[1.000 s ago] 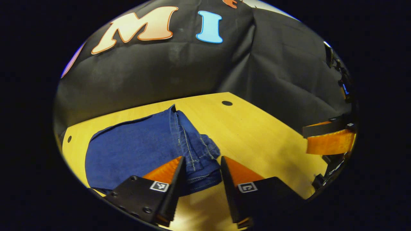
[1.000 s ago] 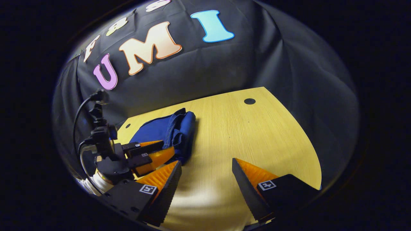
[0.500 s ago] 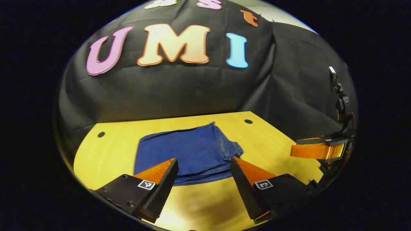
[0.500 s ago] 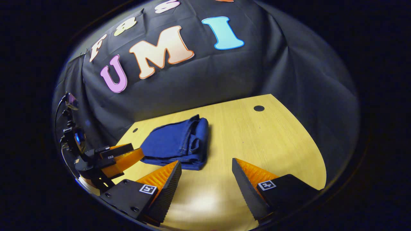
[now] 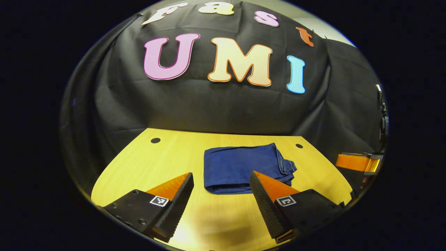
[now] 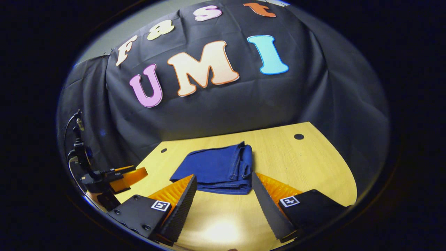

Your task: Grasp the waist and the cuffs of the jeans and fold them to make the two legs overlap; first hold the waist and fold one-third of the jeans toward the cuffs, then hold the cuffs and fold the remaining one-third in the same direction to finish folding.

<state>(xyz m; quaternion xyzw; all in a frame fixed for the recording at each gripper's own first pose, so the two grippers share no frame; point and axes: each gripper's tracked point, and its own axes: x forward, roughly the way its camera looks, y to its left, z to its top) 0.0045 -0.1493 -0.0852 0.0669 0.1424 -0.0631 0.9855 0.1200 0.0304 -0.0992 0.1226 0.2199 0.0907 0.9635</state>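
The jeans lie folded into a compact blue stack on the table, layered edges to the right. The left gripper hovers near them, fingers spread, holding nothing. The right gripper likewise gapes empty, near the jeans' front edge.

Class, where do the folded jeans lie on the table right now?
In both gripper views the folded jeans lie flat on the wooden table, toward its back edge, just beyond each gripper's open fingers.
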